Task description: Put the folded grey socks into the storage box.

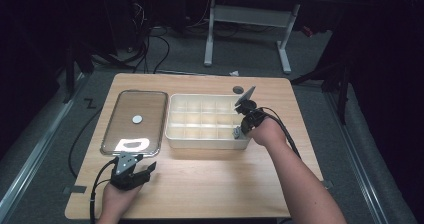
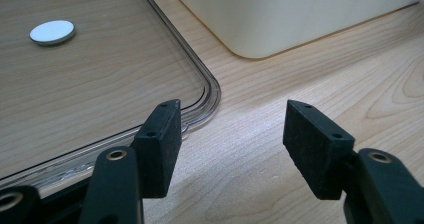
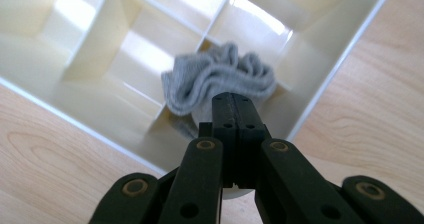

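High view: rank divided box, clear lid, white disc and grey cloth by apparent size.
1. Divided box, largest.
2. Clear lid, somewhat smaller.
3. White disc and grey cloth, both tiny; the right tongs partly cover the cloth, so these two stay unranked.

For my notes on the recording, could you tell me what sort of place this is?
Probably a lab or workshop: a wooden table on grey carpet, cables trailing across the floor, and a white-legged desk behind it, with dark surroundings.
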`<state>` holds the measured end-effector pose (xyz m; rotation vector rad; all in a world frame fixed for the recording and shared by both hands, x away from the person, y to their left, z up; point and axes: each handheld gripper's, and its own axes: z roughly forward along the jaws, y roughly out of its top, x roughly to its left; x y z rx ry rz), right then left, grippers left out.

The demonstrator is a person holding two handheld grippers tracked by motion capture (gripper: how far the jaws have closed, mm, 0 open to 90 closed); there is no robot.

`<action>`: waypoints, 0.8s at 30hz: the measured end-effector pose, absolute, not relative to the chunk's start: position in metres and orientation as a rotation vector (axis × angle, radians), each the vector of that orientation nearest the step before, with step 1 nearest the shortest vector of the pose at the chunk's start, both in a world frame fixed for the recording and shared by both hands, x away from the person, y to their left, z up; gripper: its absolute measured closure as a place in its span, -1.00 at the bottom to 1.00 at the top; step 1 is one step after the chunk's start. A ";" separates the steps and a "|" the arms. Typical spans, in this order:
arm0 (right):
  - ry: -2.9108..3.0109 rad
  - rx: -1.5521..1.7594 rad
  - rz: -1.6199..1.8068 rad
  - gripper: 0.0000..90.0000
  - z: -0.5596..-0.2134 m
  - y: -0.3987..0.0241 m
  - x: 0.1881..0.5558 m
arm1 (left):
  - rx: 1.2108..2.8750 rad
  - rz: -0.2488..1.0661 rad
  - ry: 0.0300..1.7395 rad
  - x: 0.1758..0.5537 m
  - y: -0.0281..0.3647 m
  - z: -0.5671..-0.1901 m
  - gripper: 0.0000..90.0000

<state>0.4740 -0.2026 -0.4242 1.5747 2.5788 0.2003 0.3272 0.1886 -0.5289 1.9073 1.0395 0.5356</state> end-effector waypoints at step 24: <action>2.612 1.626 0.075 1.00 -0.459 -0.190 0.496 | 1.915 0.536 1.041 0.327 0.190 -0.529 -0.09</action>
